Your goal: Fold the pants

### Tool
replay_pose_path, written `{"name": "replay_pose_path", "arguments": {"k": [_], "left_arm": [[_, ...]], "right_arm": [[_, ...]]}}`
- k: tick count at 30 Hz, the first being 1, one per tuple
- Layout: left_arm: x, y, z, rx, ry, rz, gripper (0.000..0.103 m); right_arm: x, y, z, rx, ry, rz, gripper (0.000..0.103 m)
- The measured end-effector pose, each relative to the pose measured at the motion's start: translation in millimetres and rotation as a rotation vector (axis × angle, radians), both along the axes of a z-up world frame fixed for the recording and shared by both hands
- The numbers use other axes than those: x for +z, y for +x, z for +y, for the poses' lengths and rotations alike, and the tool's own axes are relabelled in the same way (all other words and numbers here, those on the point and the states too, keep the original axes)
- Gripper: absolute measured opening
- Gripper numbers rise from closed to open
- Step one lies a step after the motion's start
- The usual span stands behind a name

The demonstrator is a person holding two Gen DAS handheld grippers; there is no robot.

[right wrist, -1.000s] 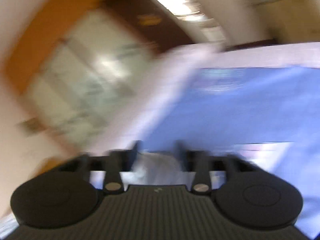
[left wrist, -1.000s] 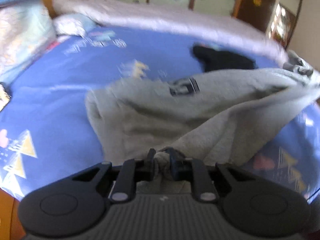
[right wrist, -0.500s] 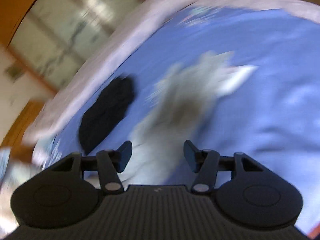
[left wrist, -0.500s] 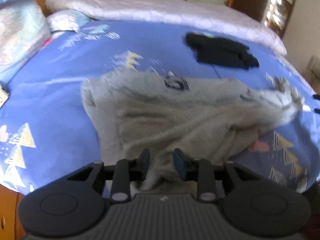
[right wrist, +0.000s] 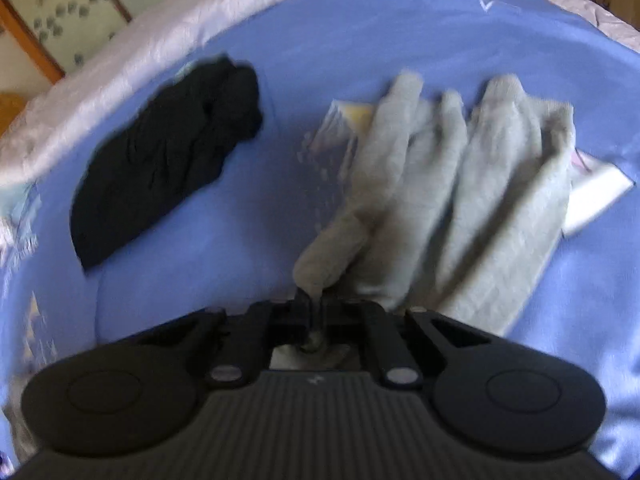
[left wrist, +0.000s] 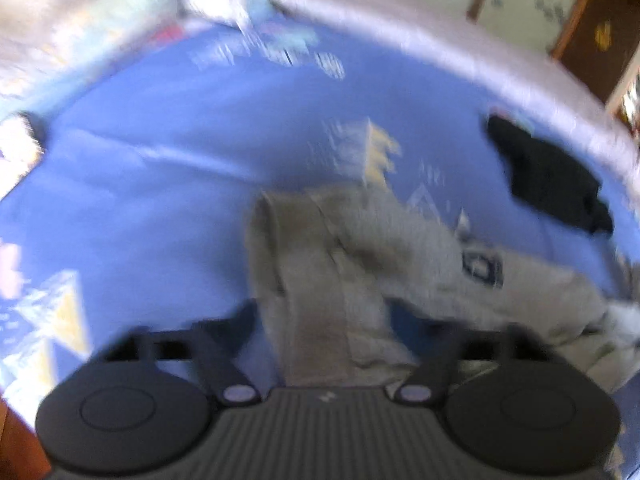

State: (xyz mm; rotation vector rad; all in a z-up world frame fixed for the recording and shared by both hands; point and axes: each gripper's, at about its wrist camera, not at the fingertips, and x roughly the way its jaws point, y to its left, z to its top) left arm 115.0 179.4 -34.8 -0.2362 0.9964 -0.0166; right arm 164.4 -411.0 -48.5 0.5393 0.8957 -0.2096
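Right hand-held gripper (right wrist: 314, 308), low centre of the right wrist view: jaws closed tight on a bunched edge of the grey pants (right wrist: 460, 208), cloth pinched between the pads and trailing up and to the right. Left hand-held gripper (left wrist: 344, 320), low centre of the left wrist view: jaws parted to a moderate gap, a strip of the same grey cloth lying between them, pads apparently not pressing on it. Heavy blur there, so contact not certain.

Pants lying on the blue bed (right wrist: 360, 40), rumpled, not yet flat. Right wrist view: long grey folds side by side, running from the pinch toward the upper right of the frame. Left wrist view: a flat grey band down the centre, a dark printed patch at right. Black garment (right wrist: 160, 152) at upper left of the right wrist view, well apart from the pants, close to the pale quilt (right wrist: 120, 60) along the bed's far edge.

Step in hand, by judgement: taking hold at two points before laying out and folding, one side gripped, the other only straddled. Fold itself not yet begun.

Next move, likely: closing the left jaws on the strip between them, then drawing both holds apart to smooth the cloth, keeping clear of the black garment. Risk: catching only one layer, leaving the rest bunched.
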Motion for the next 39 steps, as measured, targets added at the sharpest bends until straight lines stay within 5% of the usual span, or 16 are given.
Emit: {"name": "replay_pose_path", "arguments": {"k": [4, 8, 9, 10, 11, 16, 18, 20, 24, 29, 32, 37, 39], "left_arm": [[-20, 28, -9, 0.027, 0.034, 0.052, 0.016], [10, 45, -2, 0.102, 0.001, -0.075, 0.002], [16, 48, 0, 0.133, 0.005, -0.117, 0.003], [21, 49, 1, 0.170, 0.034, -0.154, 0.005], [24, 50, 1, 0.206, 0.075, -0.158, 0.009], [37, 5, 2, 0.097, 0.045, -0.148, 0.042], [47, -34, -5, 0.002, 0.071, -0.200, 0.082], [53, -72, -21, -0.101, 0.092, -0.237, 0.103], [43, -119, -53, -0.245, 0.164, -0.183, 0.103], [35, -123, -26, -0.065, -0.005, -0.043, 0.103], [35, -122, 7, 0.063, -0.168, 0.027, 0.103], [21, -136, 29, 0.184, -0.266, 0.101, 0.103], [12, -140, 35, 0.241, -0.322, 0.125, 0.103]], "right_arm": [[48, 15, -19, -0.118, 0.051, -0.175, 0.007], [76, 53, -31, -0.187, 0.095, -0.280, 0.013], [74, 61, -30, -0.198, 0.108, -0.286, 0.023], [69, 67, -28, -0.190, 0.122, -0.269, 0.058], [63, 72, -25, -0.181, 0.115, -0.221, 0.069], [59, 27, -37, -0.139, -0.013, -0.225, 0.066], [55, -5, -64, -0.174, -0.083, -0.212, 0.066], [50, -39, -95, -0.249, -0.120, -0.187, 0.066], [31, -108, -154, -0.455, -0.008, -0.184, 0.067], [-8, -145, -184, -0.572, 0.216, -0.175, 0.067], [-15, -136, -179, -0.560, 0.247, -0.169, 0.067], [-18, -84, -173, -0.506, 0.263, -0.145, 0.065], [-25, -68, -174, -0.495, 0.271, -0.120, 0.047]]}}
